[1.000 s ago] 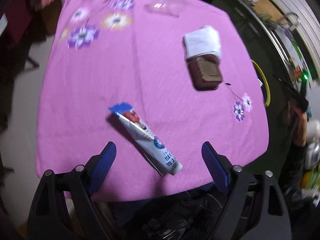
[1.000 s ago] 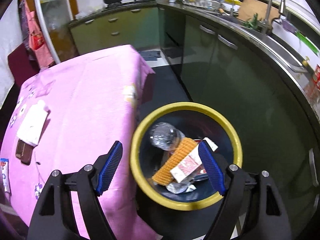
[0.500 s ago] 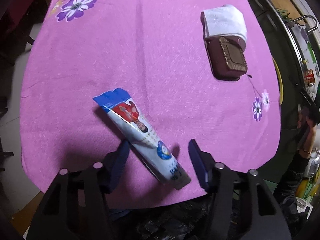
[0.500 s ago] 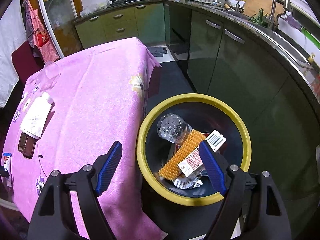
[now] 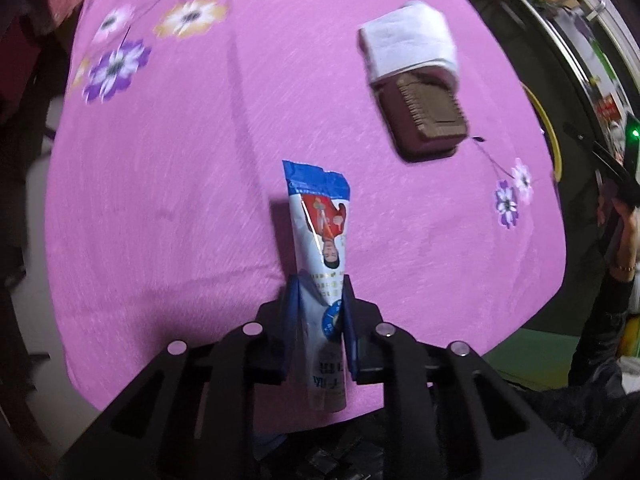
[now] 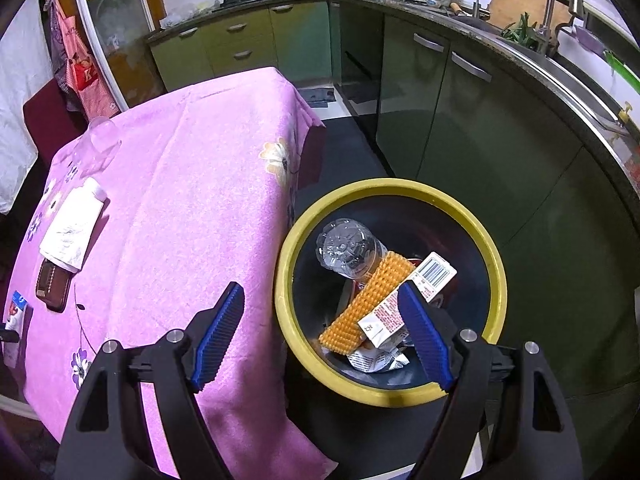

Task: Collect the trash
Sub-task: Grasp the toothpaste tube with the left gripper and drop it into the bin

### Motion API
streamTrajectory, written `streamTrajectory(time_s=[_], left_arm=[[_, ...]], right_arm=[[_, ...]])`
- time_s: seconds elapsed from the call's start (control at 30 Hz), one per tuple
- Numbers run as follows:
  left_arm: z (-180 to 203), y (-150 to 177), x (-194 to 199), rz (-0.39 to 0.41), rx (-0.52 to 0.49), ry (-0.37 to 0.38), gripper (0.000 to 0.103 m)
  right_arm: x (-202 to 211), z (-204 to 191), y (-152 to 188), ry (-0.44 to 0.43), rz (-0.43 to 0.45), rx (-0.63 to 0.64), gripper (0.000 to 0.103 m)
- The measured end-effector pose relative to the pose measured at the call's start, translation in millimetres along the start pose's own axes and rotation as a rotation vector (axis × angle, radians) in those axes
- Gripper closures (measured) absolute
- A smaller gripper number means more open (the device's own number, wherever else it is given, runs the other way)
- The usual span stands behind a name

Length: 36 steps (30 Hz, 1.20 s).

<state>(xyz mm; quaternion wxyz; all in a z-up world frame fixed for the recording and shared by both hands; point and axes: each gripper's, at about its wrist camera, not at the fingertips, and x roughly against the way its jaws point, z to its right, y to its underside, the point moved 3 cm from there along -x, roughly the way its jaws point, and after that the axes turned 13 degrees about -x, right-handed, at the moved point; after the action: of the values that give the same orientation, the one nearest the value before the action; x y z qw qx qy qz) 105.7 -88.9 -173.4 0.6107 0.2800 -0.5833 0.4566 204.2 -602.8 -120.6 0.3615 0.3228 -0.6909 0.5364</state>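
Left gripper (image 5: 318,300) jaws just closing, clamped on wrapper (image 5: 320,236), centre frame above pink tablecloth (image 5: 160,160). Right gripper (image 6: 320,336) spread, empty, over yellow-rimmed bin (image 6: 496,280). Risk: thin foil slips from pads during carry, drops short of bin.

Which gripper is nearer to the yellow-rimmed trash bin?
Right. The right gripper hangs open over the trash bin; the left gripper is shut on the tube above the table.
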Motion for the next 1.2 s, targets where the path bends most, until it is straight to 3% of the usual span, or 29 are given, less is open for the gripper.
streamTrajectory(time_s=[0.33, 0.7, 0.93, 1.17, 1.2], left_arm=[[63, -58, 28, 0.061, -0.234, 0.022, 0.084], [215, -165, 14, 0.106, -0.656, 0.137, 0.083], [325, -247, -44, 0.107, -0.826, 0.170, 0.083], [370, -295, -114, 0.058, -0.867, 0.106, 0.081], [373, -299, -123, 0.054, -0.867, 0.090, 0.075]], right_arm=[[31, 31, 6, 0.005, 0.051, -0.069, 0.025], [82, 92, 43, 0.063, 0.088, -0.173, 0.025], [94, 122, 63, 0.087, 0.082, -0.232, 0.025], [86, 139, 77, 0.097, 0.044, -0.271, 0.025], [85, 140, 78, 0.096, 0.037, -0.275, 0.025]])
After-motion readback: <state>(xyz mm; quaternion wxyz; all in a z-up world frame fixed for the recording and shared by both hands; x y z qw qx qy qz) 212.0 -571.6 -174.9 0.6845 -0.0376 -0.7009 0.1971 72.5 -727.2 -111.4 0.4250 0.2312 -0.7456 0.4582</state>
